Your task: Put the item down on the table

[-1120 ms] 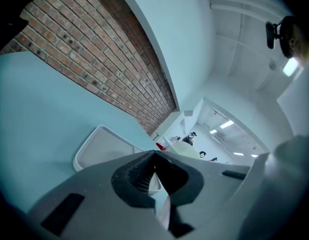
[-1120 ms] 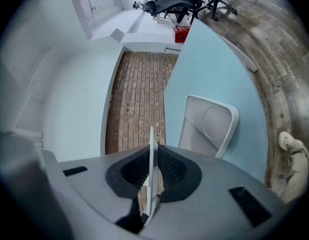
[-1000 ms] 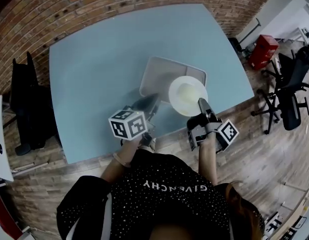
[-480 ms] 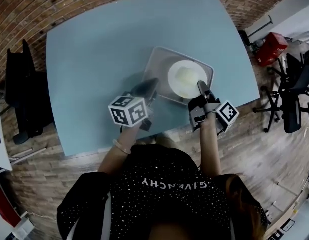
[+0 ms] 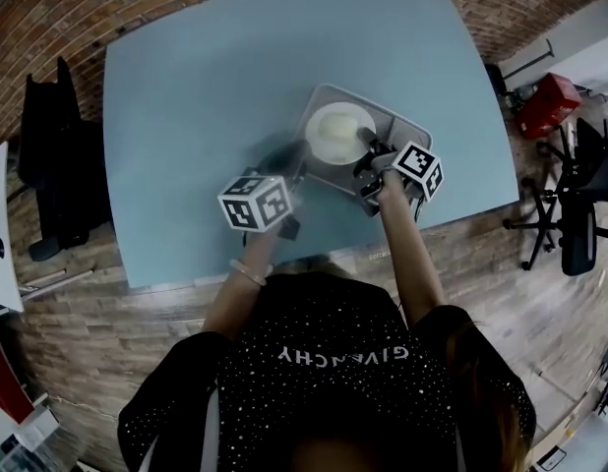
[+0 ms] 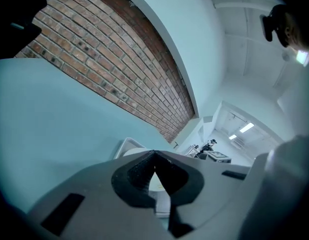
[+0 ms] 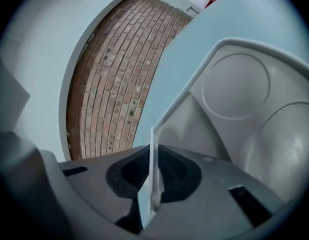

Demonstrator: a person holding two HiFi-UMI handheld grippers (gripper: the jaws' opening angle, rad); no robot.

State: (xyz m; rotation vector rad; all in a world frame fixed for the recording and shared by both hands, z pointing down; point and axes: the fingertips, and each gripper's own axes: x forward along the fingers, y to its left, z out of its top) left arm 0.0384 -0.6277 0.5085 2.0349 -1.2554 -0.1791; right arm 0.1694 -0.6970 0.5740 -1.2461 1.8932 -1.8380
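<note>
You are looking at a grey tray [image 5: 402,126] lying toward the near right corner of the table [image 5: 206,116], its round wells facing up. A brick wall [image 5: 48,28] is running beyond the far edge. A black bulky object [image 5: 50,165] is standing off the left edge, while a red object [image 5: 548,104] and a black office chair [image 5: 579,205] are sitting off the right edge.

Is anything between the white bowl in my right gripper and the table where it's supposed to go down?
Yes. The grey tray lies on the table right under the white bowl that the right gripper holds by its rim. Lowered straight down, it would land in the tray. Bare tabletop lies to the left.
</note>
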